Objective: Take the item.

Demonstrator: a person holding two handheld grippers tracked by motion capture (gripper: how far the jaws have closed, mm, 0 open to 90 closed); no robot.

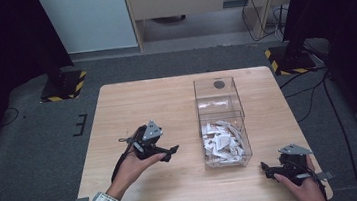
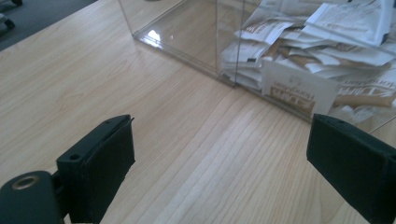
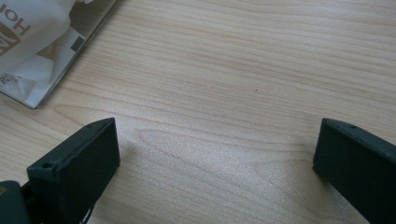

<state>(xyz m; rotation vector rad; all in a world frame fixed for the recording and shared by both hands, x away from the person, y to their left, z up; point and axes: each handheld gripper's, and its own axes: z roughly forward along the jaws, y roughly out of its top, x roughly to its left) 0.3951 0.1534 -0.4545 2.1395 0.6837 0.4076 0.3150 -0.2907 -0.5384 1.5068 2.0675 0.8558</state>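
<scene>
Two black two-jaw grippers sit over the near half of the pale wooden table (image 1: 132, 110), one in each hand, neither holding anything. The right gripper (image 1: 269, 170) is nearest, low at the table's front right corner, jaws spread wide and pointing left toward the box; its own view (image 3: 215, 154) has bare wood grain between the pads and a corner of a white packet at upper left. The left gripper (image 1: 171, 151) is a little farther in, left of centre, jaws also wide apart and aimed right at the box; in its view (image 2: 219, 158) the gap frames the box's near wall. Between and just beyond them stands the clear rectangular plastic box (image 1: 221, 121), split by a divider: the near compartment is heaped with white paper sachets printed in brown (image 1: 221, 143), the far compartment looks empty. Judgement: both tools flank the box from opposite sides, open in readiness, probably so one can pick a sachet while the other steadies. No contact with the box yet. Beyond the table lie grey carpet and stand bases with hazard stripes.
</scene>
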